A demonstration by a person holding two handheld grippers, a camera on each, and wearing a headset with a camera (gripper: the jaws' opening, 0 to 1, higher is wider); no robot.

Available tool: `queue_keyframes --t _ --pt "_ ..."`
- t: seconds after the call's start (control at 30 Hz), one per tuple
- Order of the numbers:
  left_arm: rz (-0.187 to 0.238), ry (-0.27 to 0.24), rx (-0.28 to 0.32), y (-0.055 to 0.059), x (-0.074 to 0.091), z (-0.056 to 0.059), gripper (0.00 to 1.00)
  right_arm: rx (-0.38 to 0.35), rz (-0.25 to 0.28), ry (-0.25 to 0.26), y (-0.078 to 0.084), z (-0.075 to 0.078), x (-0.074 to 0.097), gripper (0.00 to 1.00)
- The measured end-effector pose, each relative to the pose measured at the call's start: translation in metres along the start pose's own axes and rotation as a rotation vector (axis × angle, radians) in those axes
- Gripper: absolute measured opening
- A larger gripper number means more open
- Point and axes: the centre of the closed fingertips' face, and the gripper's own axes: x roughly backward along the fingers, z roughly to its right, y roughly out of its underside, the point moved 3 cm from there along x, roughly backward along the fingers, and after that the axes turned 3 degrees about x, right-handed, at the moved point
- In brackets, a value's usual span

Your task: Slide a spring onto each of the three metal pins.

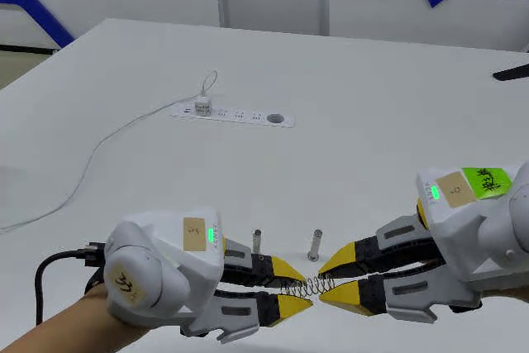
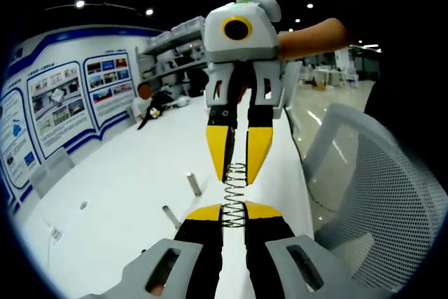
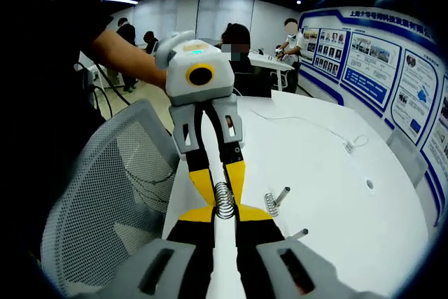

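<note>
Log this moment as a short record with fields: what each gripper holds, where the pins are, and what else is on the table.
left gripper: shut on one end of the spring
right gripper: shut on the spring's other end
spring: held roughly level between the two grippers, above the table
pins: two stand upright on the table, just beyond the spring
also on table: power strip with a white cable

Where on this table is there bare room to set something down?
Bare: the wide stretch between the power strip and the pins, and the table right of the strip. Crowded: the near edge, where the left gripper and right gripper hold the spring.
</note>
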Motion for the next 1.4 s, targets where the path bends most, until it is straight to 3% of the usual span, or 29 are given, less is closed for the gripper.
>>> queue_keyframes --t 0.3,0.57,0.7,1.03,1.13,1.33,1.4 --pt "-0.02 -0.012 0.003 0.002 -0.005 -0.002 0.1 -0.023 0.046 0.003 -0.012 0.002 -0.006 0.11" --pt "0.005 -0.006 0.035 -0.001 -0.004 0.001 0.1 -0.082 0.116 0.003 -0.022 0.0 -0.008 0.11" --pt "-0.003 -0.008 0.028 0.001 -0.006 0.001 0.1 -0.081 0.106 0.018 -0.022 -0.001 -0.011 0.1" --pt "0.022 -0.076 0.06 -0.001 0.0 -0.017 0.1 -0.093 0.121 0.088 -0.029 0.014 -0.012 0.1" --pt "0.05 -0.076 0.16 -0.002 0.003 -0.02 0.11 -0.107 0.135 0.094 -0.032 0.017 -0.012 0.1" --pt "0.043 -0.097 0.136 -0.002 0.002 -0.024 0.13 -0.105 0.127 0.11 -0.031 0.021 -0.012 0.1" --pt "0.052 -0.094 0.157 -0.003 0.002 -0.024 0.14 -0.104 0.126 0.108 -0.031 0.022 -0.012 0.1"
